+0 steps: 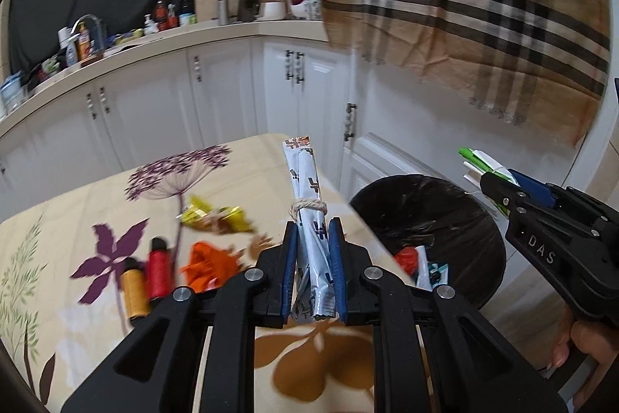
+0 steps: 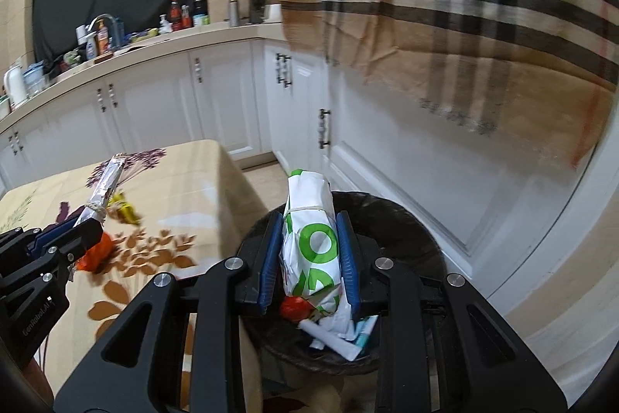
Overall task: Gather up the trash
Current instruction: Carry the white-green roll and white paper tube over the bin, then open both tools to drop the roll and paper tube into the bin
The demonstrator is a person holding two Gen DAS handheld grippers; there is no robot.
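- Left tongs (image 1: pixel 313 250): closed narrow on a long silver-white packet (image 1: pixel 307 204) tied round its middle with a loop of twine (image 1: pixel 308 208). The packet sticks forward past the blue pads (image 1: pixel 291 258), tilted upward, over the right-hand edge of the counter (image 1: pixel 96 211).
- Right tongs (image 2: pixel 311 250): clamped on a white wrapper with green print (image 2: pixel 313 239), crumpled and banded near its top. The wrapper is held directly above the open mouth of the black trash bin (image 2: pixel 410 227).
- Bin contents, right wrist view: a red scrap (image 2: pixel 294 308), a white rolled piece (image 2: pixel 332 337) and a teal-edged bit (image 2: pixel 365 331) lie inside, under the held wrapper.
- The bin stands on the floor just beside the counter, in front of white cabinet doors (image 2: pixel 387 180).
- Left on the flower-print counter cloth, left wrist view: a yellow crumpled wrapper (image 1: pixel 216 217), an orange crumpled wrapper (image 1: pixel 209 262), a red cylinder (image 1: pixel 159 269) and a yellow-orange cylinder (image 1: pixel 134 291) lying side by side, touching or nearly so. All are blurred; labels cannot be read.
- In the left wrist view the right tongs show at the right, over the far side of the bin, with the green-and-white wrapper sticking out past the tips.
- A plaid cloth (image 1: pixel 483 6) hangs at the upper right in both views.
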